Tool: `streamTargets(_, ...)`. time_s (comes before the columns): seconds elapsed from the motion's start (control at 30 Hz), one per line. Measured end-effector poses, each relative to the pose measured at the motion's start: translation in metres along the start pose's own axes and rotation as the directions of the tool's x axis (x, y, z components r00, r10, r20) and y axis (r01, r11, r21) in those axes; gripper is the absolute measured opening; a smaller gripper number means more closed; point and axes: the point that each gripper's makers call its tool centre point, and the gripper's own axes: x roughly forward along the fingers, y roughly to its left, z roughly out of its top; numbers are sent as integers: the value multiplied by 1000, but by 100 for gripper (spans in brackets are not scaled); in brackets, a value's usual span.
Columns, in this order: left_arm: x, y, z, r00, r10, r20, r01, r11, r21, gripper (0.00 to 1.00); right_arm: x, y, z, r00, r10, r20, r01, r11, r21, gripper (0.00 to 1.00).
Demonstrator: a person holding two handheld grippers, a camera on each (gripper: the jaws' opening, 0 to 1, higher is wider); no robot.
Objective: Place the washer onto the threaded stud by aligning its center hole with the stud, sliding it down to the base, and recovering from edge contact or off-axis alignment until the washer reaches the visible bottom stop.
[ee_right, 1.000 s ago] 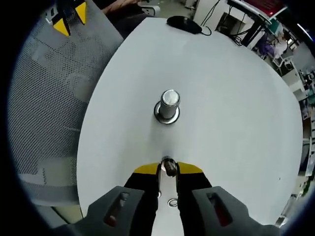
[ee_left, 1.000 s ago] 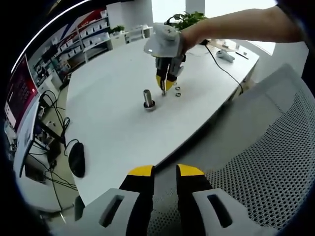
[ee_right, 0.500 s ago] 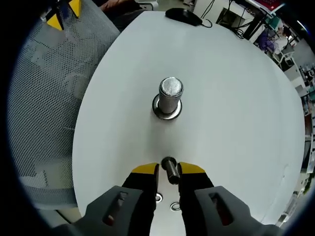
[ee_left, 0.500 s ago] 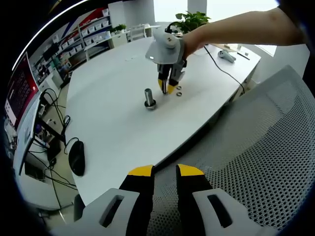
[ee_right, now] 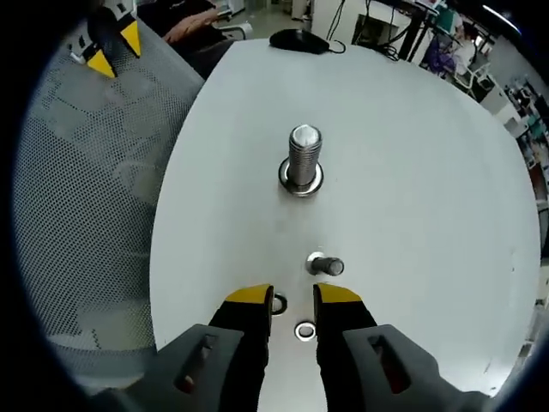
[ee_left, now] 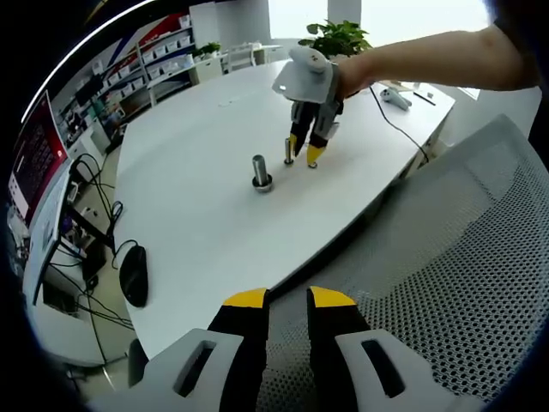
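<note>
The threaded stud (ee_right: 303,154) stands upright on the white table (ee_right: 412,172) with a metal ring (ee_right: 301,183) around its foot. A small dark bolt (ee_right: 324,265) stands between the stud and my right gripper (ee_right: 292,298), whose jaws are open and hold nothing. Two loose washers lie by the jaws: one (ee_right: 280,301) partly behind the left jaw, one (ee_right: 304,330) between them. In the left gripper view the right gripper (ee_left: 304,151) hovers beside the small bolt (ee_left: 289,154), right of the stud (ee_left: 259,171). My left gripper (ee_left: 288,300) is open over a mesh chair.
A grey mesh chair (ee_left: 463,283) sits along the table's near edge. A black mouse (ee_left: 133,276) and cables lie off the table's left end, and a second black mouse (ee_right: 296,39) lies at its far end. A cable (ee_left: 390,120) crosses the table's right side.
The right gripper has opened and let go of the small bolt, which now stands on the table, and the gripper has drawn back from it. The left gripper has stayed still.
</note>
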Motion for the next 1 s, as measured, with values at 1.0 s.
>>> streamTargets(1.0, 0, 0, 0, 1000, 2, -1, -2, 1000, -7, 15, 16, 7, -19, 993, -12, -119, 5, 998, -60, 16)
